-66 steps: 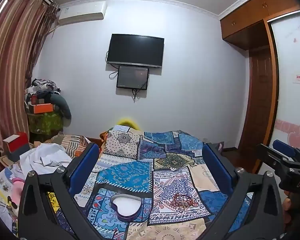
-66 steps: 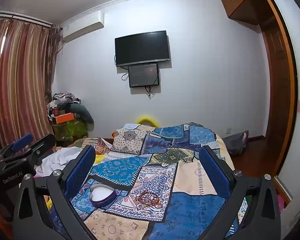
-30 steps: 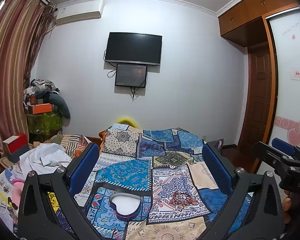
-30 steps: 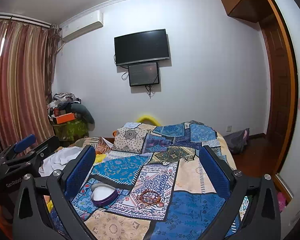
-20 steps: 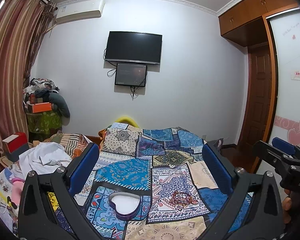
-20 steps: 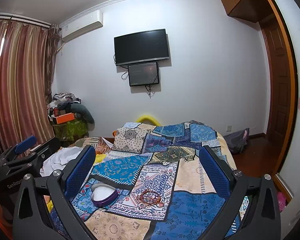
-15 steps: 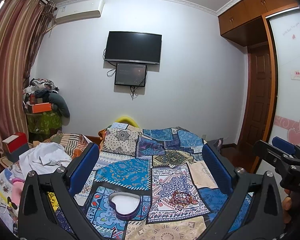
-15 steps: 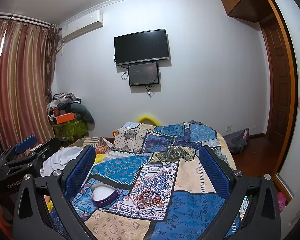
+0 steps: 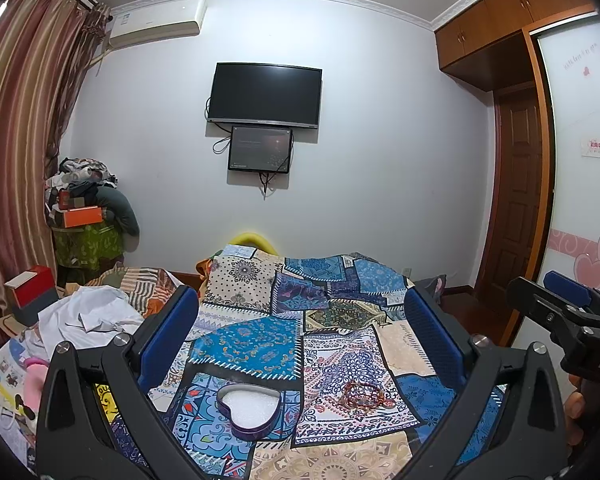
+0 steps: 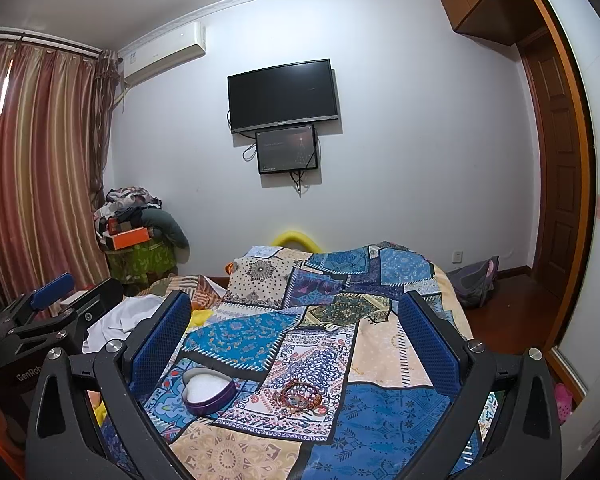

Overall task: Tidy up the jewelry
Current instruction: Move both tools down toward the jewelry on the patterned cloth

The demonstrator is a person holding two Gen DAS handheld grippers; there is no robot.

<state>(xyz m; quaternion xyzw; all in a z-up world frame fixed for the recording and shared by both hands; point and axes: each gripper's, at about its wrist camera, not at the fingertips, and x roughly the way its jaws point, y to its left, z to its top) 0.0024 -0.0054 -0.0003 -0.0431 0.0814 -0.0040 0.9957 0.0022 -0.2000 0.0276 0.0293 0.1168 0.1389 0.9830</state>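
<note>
Fingers [image 9: 168, 340] of left gripper [image 9: 300, 336] spread wide, empty, right gripper [image 10: 296, 332] likewise, above bracelets [image 10: 300, 394]

Both views evenly lit, soft indoor light, slightly cool and dim; curtains [image 9: 16, 128] glow faintly at far left. Soft shadows under TV [image 9: 265, 95] and AC unit [image 9: 156, 24] on wall. No glare, no motion blur, focus sharp throughout. Strong fisheye bend: ceiling line, wardrobe [image 10: 556, 160] edges curve; black vignette in corners
</note>
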